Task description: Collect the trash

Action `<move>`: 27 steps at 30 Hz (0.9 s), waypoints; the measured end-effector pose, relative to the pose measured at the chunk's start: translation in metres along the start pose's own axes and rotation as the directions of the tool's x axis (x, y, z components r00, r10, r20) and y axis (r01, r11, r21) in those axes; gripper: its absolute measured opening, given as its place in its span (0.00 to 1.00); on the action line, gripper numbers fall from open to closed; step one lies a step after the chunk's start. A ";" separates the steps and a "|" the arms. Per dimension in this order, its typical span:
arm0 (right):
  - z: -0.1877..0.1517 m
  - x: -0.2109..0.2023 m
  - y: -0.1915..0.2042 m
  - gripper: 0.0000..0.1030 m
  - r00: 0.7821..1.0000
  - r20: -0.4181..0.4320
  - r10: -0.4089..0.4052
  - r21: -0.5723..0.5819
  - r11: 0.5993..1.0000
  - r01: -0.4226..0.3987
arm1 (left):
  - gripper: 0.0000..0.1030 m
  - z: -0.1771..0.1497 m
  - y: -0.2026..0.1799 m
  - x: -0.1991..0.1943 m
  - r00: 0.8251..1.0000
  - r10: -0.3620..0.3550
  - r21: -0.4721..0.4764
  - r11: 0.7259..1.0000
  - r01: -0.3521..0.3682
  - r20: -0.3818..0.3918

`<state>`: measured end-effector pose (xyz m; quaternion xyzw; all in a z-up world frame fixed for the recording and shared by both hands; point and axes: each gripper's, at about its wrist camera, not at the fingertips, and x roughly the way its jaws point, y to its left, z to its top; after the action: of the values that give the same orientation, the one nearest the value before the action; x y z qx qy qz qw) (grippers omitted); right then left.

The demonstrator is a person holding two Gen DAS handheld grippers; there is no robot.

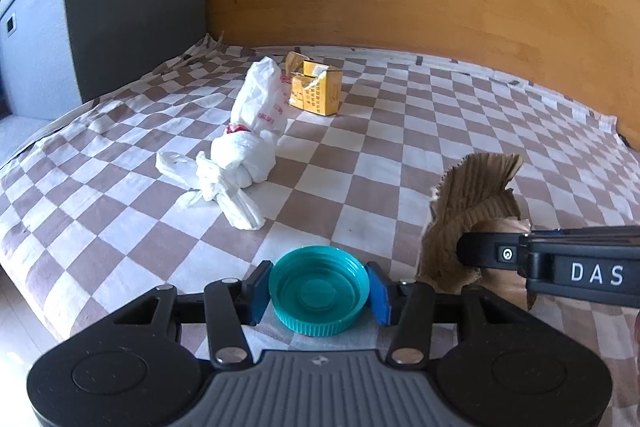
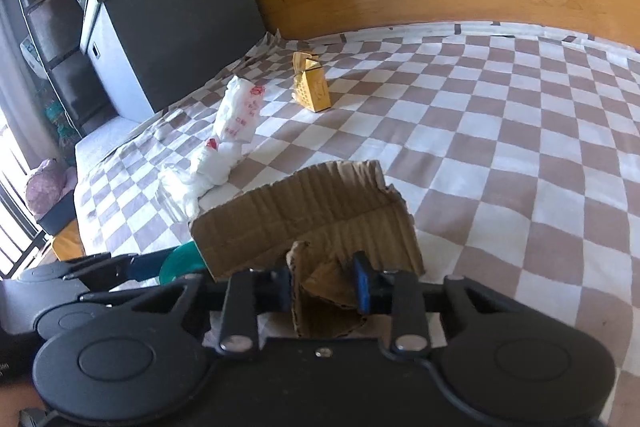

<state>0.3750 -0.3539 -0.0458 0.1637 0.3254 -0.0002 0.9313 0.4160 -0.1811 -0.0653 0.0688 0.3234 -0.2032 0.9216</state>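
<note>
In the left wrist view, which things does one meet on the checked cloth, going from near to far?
Teal lid between the left gripper pads → knotted white plastic bag → torn yellow box near the wooden wall. The cardboard piece at right is left out.

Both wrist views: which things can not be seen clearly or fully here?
- Teal cap: in the right wrist view mostly hidden behind the cardboard piece.
- Cardboard piece: in the left wrist view its lower part is covered by the right gripper.
- Red print on the white plastic bag: too small to read.
- Yellow box: text too small.
- No trash bin is in view.
</note>
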 end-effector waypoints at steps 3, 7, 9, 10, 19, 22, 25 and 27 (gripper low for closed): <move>0.001 -0.003 -0.001 0.03 0.999 0.028 0.024 0.003 1.000 -0.024 | 0.49 0.002 0.002 -0.009 1.000 0.005 -0.027 1.000 -0.004 0.028; 0.004 -0.007 0.000 0.03 0.998 0.066 0.018 0.005 1.000 -0.018 | 0.49 0.006 0.007 -0.021 0.998 0.012 -0.044 0.999 -0.009 0.061; 0.005 -0.007 -0.001 0.03 0.997 0.069 0.025 0.011 1.000 -0.025 | 0.49 0.007 0.009 -0.025 0.998 0.011 -0.052 0.999 -0.007 0.069; 0.005 -0.008 0.000 0.03 0.997 0.075 0.025 0.005 1.000 -0.025 | 0.49 0.008 0.010 -0.027 0.997 0.012 -0.052 0.999 -0.008 0.073; 0.010 -0.020 0.006 0.03 0.984 0.165 0.069 -0.021 0.998 -0.067 | 0.49 0.009 0.018 -0.049 0.991 0.040 -0.067 0.997 -0.032 0.127; 0.011 -0.023 0.013 0.03 0.980 0.181 0.084 -0.051 0.996 -0.076 | 0.49 0.010 0.024 -0.061 0.988 0.052 -0.077 0.996 -0.041 0.148; 0.009 -0.024 0.023 0.03 0.978 0.184 0.102 -0.091 0.992 -0.087 | 0.49 0.009 0.031 -0.073 0.984 0.070 -0.088 0.995 -0.056 0.163; 0.008 -0.025 0.030 0.03 0.977 0.184 0.110 -0.119 0.989 -0.089 | 0.49 0.006 0.037 -0.080 0.983 0.082 -0.096 0.993 -0.066 0.167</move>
<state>0.3631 -0.3309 -0.0153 0.1277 0.2257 0.0489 0.9646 0.3778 -0.1227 -0.0106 0.0218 0.2494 -0.1591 0.9550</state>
